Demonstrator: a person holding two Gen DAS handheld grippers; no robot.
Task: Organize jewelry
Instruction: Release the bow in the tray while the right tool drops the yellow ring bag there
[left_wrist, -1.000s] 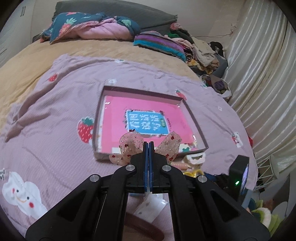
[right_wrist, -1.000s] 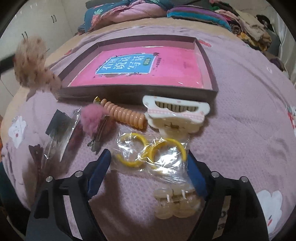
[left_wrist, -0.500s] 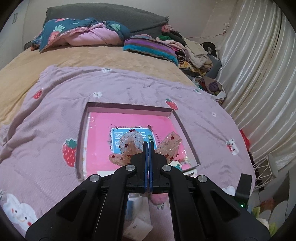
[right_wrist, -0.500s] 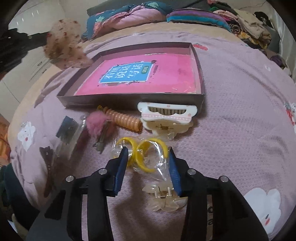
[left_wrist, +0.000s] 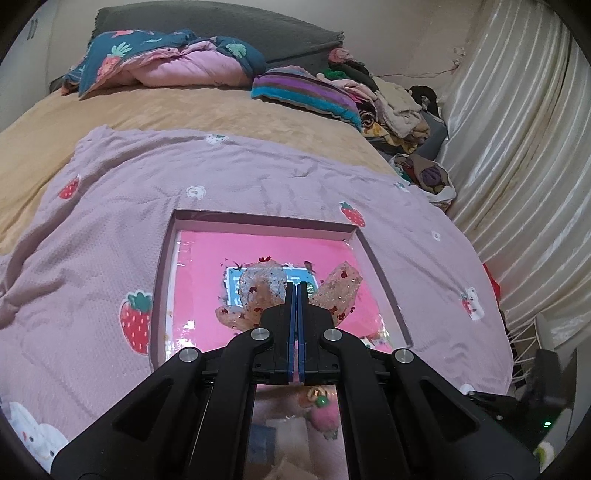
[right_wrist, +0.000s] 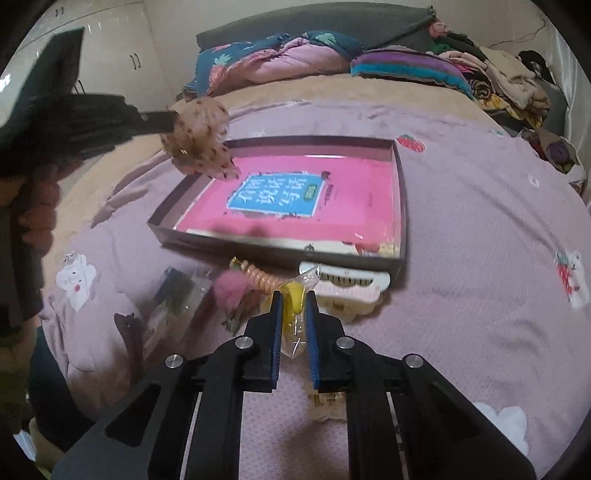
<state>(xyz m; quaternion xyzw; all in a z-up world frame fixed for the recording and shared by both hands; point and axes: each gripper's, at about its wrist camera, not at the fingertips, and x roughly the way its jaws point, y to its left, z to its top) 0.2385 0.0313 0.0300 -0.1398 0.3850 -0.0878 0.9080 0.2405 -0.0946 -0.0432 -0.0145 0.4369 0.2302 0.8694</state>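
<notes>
I am pinching a bow (left_wrist: 258, 291) over the box (left_wrist: 384, 280) with the left gripper (left_wrist: 296, 286); my right gripper (right_wrist: 293, 295) is pinching bagged yellow rings (right_wrist: 293, 299), with clips (right_wrist: 347, 288) crowding the bed (right_wrist: 480, 258).

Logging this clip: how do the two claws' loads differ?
The left claw pinches a sheer, sequinned bow and hangs above the tray. The right claw pinches a clear bag of yellow rings, short of the tray's near wall. Both are shut on an accessory lifted off the blanket.

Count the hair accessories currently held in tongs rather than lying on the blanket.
2. The left tongs hold a sheer speckled bow over the box. The right tongs pinch a clear packet of yellow rings. The rest lie on the blanket.
</notes>
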